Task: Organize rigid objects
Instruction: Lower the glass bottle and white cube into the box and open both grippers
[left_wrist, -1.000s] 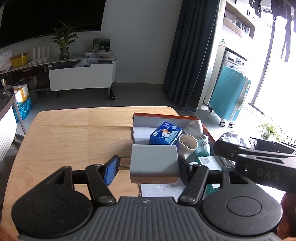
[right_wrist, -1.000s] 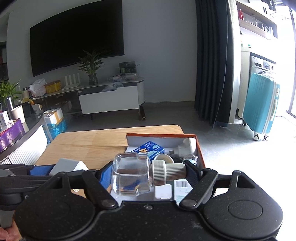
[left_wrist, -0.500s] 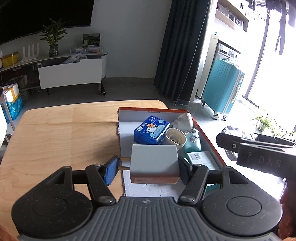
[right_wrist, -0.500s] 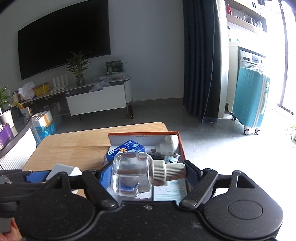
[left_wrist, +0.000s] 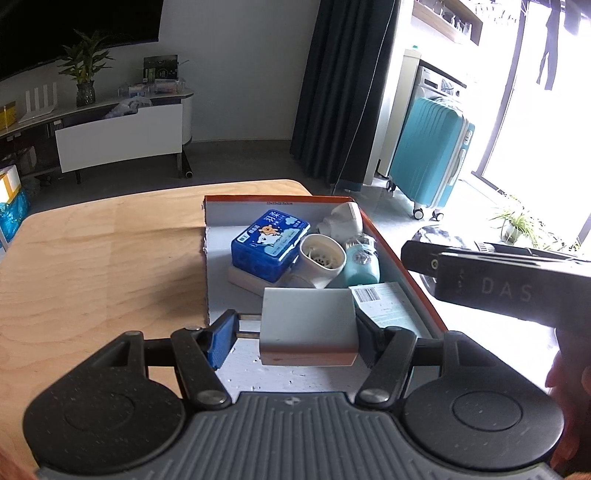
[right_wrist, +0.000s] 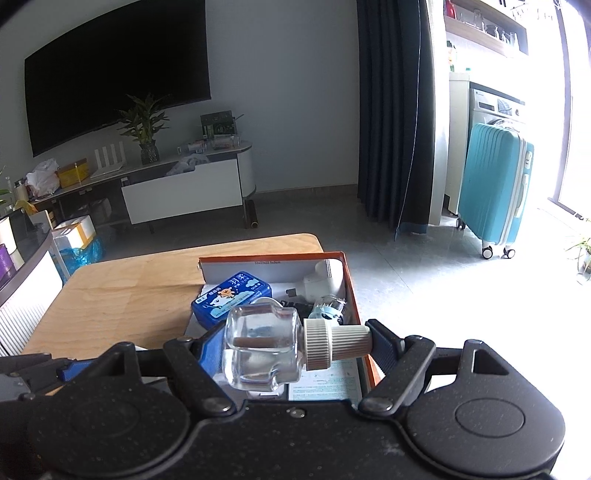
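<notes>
The left hand-held gripper (left_wrist: 295, 338) clamps a white plug adapter (left_wrist: 308, 325) by prongs and back; the right hand-held gripper (right_wrist: 295, 345) grips a clear glass bottle (right_wrist: 260, 350), ribbed cream cap sideways.

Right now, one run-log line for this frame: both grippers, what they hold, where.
left gripper: shut on white charger, over orange box | right gripper: shut on glass bottle lying sideways, over box | nothing released

Blown-out daylight glare from the right, dimmer room leftward, fisheye-bent edges, sharp focus
</notes>
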